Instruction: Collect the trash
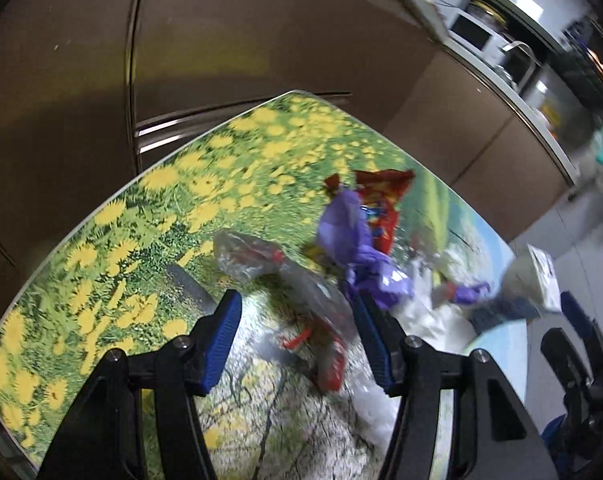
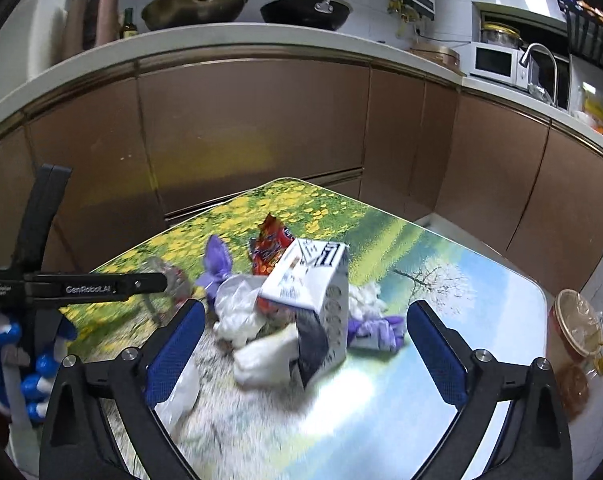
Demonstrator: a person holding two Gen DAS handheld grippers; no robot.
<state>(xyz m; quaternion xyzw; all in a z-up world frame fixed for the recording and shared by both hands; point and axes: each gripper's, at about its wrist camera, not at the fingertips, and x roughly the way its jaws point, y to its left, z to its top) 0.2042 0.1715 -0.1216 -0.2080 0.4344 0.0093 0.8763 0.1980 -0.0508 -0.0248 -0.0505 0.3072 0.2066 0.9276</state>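
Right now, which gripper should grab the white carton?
Right. The right gripper is open with the white carton centred ahead of its fingers; the left gripper faces a clear wrapper instead.

One carton [image 2: 309,284], two purple wrappers [image 2: 217,264] [image 2: 377,330], two pans [image 2: 195,4] [image 2: 305,10].

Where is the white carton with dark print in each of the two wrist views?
Left wrist view: the white carton is at the far right edge, blurred, beyond the right finger of the left gripper.
Right wrist view: the carton is in the centre, tilted on the trash pile, ahead of the open right gripper.
Shared landmark: the red snack bag behind the pile.
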